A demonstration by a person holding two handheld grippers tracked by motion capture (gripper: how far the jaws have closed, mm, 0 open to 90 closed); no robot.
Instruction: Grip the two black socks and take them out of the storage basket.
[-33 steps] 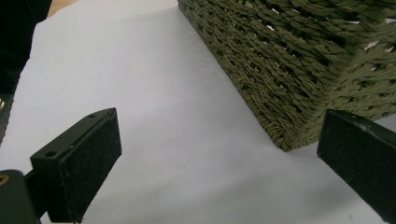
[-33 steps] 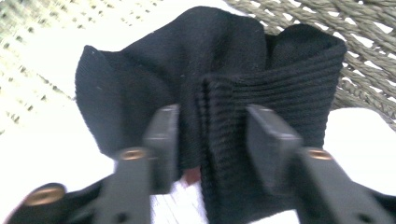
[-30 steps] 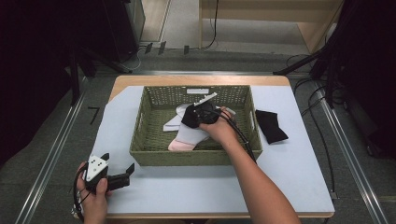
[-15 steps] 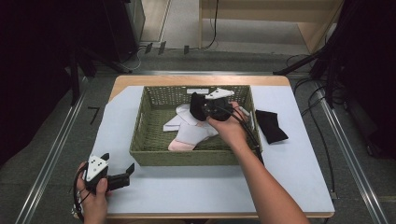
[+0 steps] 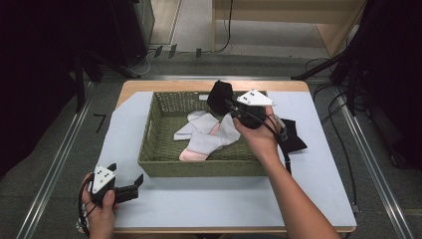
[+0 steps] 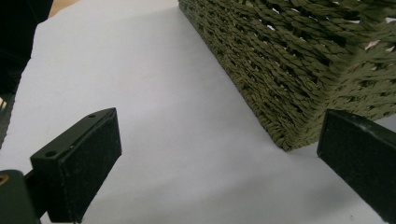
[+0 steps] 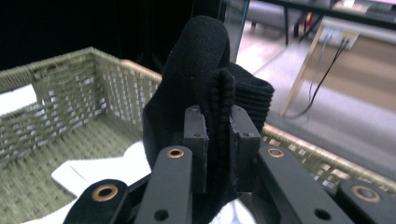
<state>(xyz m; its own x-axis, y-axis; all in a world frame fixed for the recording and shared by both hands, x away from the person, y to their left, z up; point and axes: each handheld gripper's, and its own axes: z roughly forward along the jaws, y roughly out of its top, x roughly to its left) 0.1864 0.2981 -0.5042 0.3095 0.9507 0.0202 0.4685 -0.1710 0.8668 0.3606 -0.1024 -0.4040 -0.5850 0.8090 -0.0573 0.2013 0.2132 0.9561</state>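
My right gripper (image 5: pixel 225 99) is shut on a black sock (image 5: pixel 219 95) and holds it up over the far side of the green woven basket (image 5: pixel 149 130). In the right gripper view the black sock (image 7: pixel 205 88) is pinched between the two pads, and its cuff sticks up past my right gripper (image 7: pixel 218 128). Pale grey and pink socks (image 5: pixel 206 137) lie inside the basket. My left gripper (image 5: pixel 133 185) rests at the table's near left corner, open with nothing in it. In the left gripper view my left gripper (image 6: pixel 219 158) has its jaws wide apart, facing a corner of the basket (image 6: pixel 289 70).
A second black sock (image 5: pixel 292 137) lies on the white table cover (image 5: pixel 209 199) to the right of the basket. The table's wooden edge runs along the far side. Cables and dark stands surround the table on the floor.
My right gripper has risen out of the basket and shifted right toward its far side, lifting the black sock clear of the pale socks. The left gripper has stayed put.
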